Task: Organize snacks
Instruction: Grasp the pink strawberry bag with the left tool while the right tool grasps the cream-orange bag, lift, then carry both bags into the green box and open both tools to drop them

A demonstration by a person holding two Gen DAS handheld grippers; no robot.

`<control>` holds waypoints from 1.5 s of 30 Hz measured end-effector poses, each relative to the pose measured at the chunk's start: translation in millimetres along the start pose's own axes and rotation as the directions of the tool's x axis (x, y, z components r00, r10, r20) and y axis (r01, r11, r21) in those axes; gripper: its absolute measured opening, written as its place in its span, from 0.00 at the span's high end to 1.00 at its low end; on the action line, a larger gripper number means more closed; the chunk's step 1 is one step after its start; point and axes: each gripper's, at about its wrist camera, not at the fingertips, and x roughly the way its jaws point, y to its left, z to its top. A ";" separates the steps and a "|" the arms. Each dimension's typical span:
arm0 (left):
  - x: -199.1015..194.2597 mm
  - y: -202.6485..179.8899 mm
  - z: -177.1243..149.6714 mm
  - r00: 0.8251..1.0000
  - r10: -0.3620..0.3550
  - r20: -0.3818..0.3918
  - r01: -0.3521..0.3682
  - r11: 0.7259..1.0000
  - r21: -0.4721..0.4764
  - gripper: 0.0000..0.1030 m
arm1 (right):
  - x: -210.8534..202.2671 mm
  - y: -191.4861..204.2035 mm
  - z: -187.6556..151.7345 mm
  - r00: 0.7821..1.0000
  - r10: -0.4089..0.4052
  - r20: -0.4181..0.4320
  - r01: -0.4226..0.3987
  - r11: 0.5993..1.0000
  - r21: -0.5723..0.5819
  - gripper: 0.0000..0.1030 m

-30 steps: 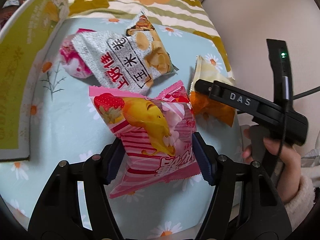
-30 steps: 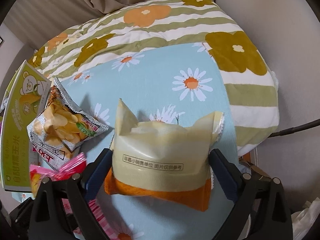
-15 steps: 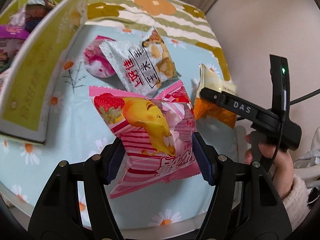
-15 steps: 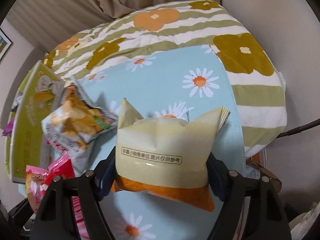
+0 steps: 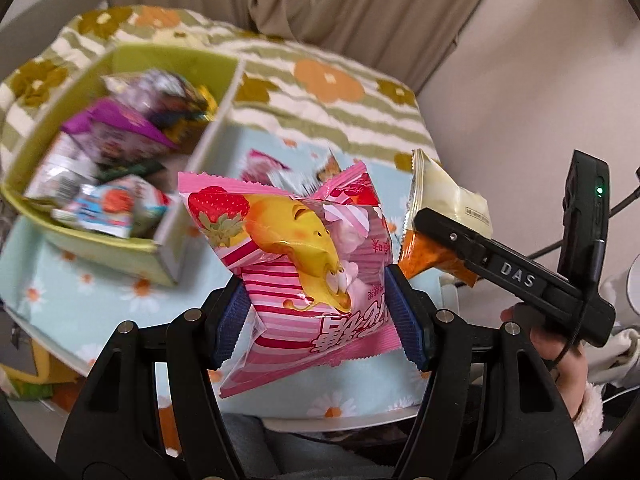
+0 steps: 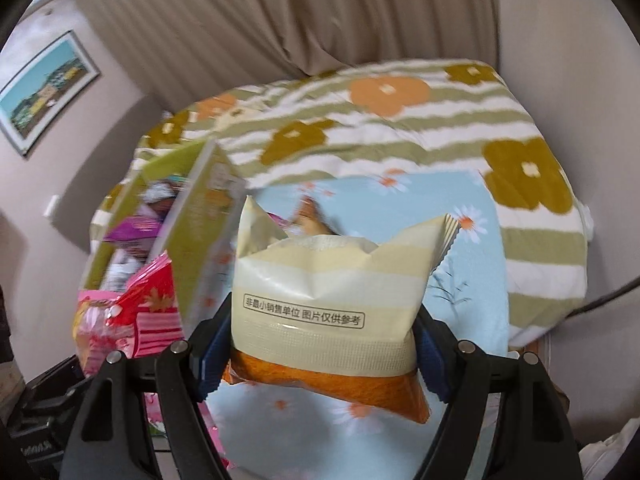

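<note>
Left wrist view: the left gripper (image 5: 320,312) clamps a glossy, crinkled pink snack bag (image 5: 296,264) above the surface (image 5: 60,276); packets in the green box (image 5: 120,244) blur. Right wrist view: the right gripper (image 6: 320,360) pinches a puffy cream-orange packet (image 6: 332,312), which hides snacks behind it.

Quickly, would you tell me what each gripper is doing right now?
Left gripper: closed on the pink strawberry snack packet, lifted off the table.
Right gripper: closed on the cream and orange snack packet, also lifted.
</note>
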 end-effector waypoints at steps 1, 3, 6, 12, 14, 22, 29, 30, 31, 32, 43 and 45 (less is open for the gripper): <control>-13.1 2.8 2.0 1.000 0.000 0.018 0.000 1.000 -0.002 0.40 | -6.5 8.8 1.6 1.000 0.013 0.013 -0.013 1.000 -0.016 0.28; -30.5 8.2 6.3 0.999 0.001 0.043 -0.001 1.000 -0.004 0.40 | -16.6 22.5 5.0 0.999 0.033 0.033 -0.031 0.999 -0.040 0.28; -53.6 17.5 17.7 0.997 0.009 0.079 -0.008 1.000 -0.006 0.40 | -31.1 47.2 12.9 0.996 0.064 0.067 -0.059 0.995 -0.078 0.28; -87.5 58.2 50.2 0.989 0.012 0.146 -0.012 1.000 -0.004 0.40 | -43.2 101.9 32.0 0.988 0.096 0.118 -0.078 0.986 -0.150 0.28; -92.2 76.0 65.2 0.988 0.010 0.154 -0.010 1.000 -0.003 0.40 | -41.5 116.7 39.6 0.987 0.096 0.131 -0.075 0.985 -0.156 0.28; -93.0 165.4 119.1 0.989 0.020 0.146 -0.018 1.000 -0.015 0.40 | -10.2 182.3 63.4 0.985 0.085 0.152 -0.063 0.987 -0.146 0.28; -50.6 237.2 164.0 0.996 0.040 0.078 -0.040 0.999 -0.002 0.39 | 35.5 224.5 79.8 0.989 0.044 0.138 -0.028 0.993 -0.115 0.28; -41.2 244.0 168.6 0.997 0.040 0.062 -0.040 0.999 0.003 0.39 | 43.8 229.2 81.3 0.991 0.032 0.133 -0.018 0.994 -0.105 0.28; -32.0 251.1 172.8 0.998 0.036 0.045 -0.036 0.999 0.007 0.39 | 50.3 231.3 82.0 0.992 0.022 0.127 -0.010 0.995 -0.095 0.28; -22.4 257.8 176.4 0.999 0.031 0.028 -0.031 0.999 0.010 0.39 | 54.8 233.4 82.4 0.993 0.016 0.121 -0.005 0.996 -0.089 0.28; 20.6 287.1 171.5 0.997 0.022 -0.076 -0.024 0.999 -0.024 0.05 | 95.8 242.5 80.2 0.998 -0.060 0.025 0.062 0.996 -0.059 0.27; 16.8 288.2 166.9 0.997 0.023 -0.071 -0.025 0.999 -0.030 0.05 | 98.3 243.3 80.9 0.998 -0.059 0.019 0.060 0.996 -0.059 0.27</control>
